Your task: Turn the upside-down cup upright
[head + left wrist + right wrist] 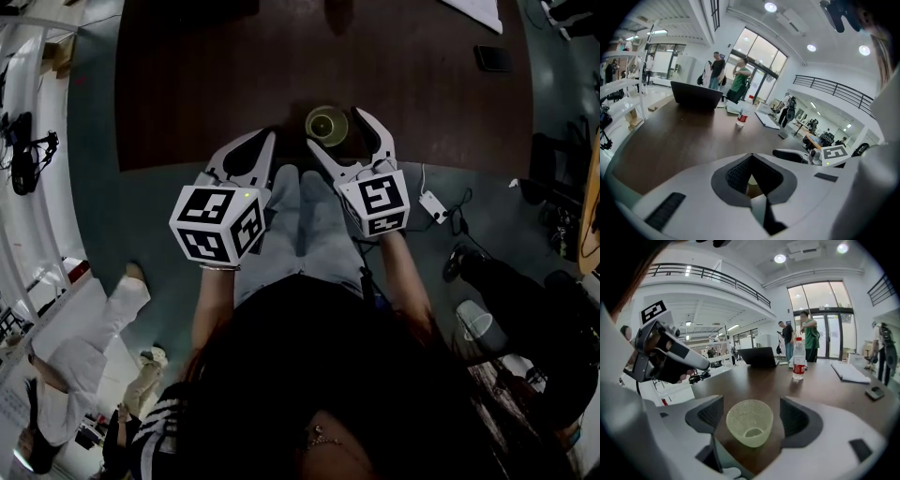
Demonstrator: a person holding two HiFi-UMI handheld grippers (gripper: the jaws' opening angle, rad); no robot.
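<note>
Apparently the cup is standing upright: its wide mouth is turned up and its narrower base rests on the dark table, close to the near edge. It is framed by the right gripper, whose jaws are spread wide, one on each side of the cup. The pads are not touching it, so nothing is gripped. To the left, just beside, the left gripper is kept clenched with nothing held. Farther away a water bottle and a laptop are seen near the far side of the table. The turning step is judged to be done and the letting-go step to be in hand. For the next move, the right gripper should be drawn straight back toward the near side without the cup being knocked by either jaw
</note>
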